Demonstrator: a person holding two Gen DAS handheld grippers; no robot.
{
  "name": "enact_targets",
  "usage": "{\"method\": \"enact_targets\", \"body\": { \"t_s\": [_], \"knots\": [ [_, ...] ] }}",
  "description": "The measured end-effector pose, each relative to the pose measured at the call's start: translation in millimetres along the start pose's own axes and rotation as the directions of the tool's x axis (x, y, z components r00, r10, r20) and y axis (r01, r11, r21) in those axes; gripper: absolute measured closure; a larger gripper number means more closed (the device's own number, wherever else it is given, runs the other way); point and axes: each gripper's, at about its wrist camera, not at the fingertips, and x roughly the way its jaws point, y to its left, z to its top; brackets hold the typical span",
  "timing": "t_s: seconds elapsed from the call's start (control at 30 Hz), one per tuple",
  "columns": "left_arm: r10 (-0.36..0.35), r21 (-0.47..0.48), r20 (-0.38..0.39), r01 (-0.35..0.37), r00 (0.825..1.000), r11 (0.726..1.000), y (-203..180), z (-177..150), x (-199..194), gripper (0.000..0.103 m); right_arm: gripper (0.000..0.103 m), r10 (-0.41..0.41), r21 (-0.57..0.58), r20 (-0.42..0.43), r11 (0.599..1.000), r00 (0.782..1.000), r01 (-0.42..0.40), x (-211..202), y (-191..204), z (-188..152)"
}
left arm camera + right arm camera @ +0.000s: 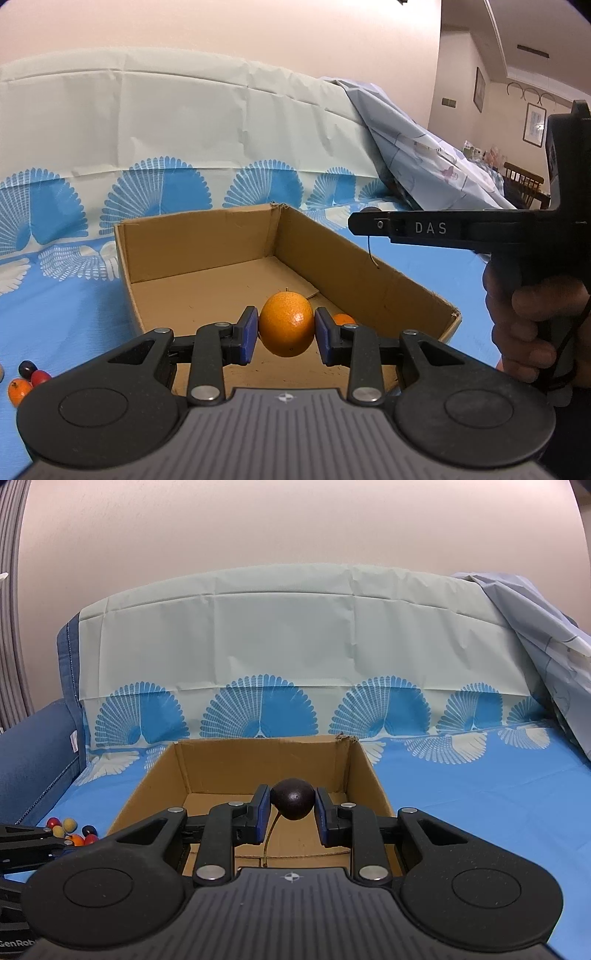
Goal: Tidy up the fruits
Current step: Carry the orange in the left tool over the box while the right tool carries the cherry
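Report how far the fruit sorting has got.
Done: one small orange fruit lies in the cardboard box. In hand: the left claw grips an orange and the right claw a dark fruit, both over it. Left: the loose fruits beside the box.

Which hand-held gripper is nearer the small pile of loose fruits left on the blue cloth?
Left. The left hand-held gripper hangs just right of the small pile of loose fruits; the right hand-held gripper sits further right, over the open cardboard box.
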Motion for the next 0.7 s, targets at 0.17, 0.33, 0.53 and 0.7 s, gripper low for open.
{"method": "enact_targets", "body": {
  "t_s": [0.17,0.33,0.53,0.7],
  "knots": [
    [0.001,0.003,-0.003,-0.001,1.0,1.0,0.1,1.9,2.5,0.066,0.077,-0.003,0.001,-0.002,1.0,1.0,0.003,0.5,0.8,0.4],
    [0.003,0.003,-0.006,-0.003,1.0,1.0,-0.6,1.8,2.6,0.066,0.077,0.0,-0.002,-0.003,1.0,1.0,0.0,1.2,1.2,0.0],
    [0.001,0.008,-0.007,-0.001,1.0,1.0,-1.3,1.9,3.0,0.066,0.076,0.002,-0.004,-0.004,1.0,1.0,-0.002,2.0,1.7,-0.3],
    [0.004,0.013,-0.01,-0.004,1.0,1.0,-0.8,1.8,4.5,0.066,0.076,0.001,-0.005,-0.004,1.0,1.0,-0.001,2.6,2.3,-0.6]
  ]
}}
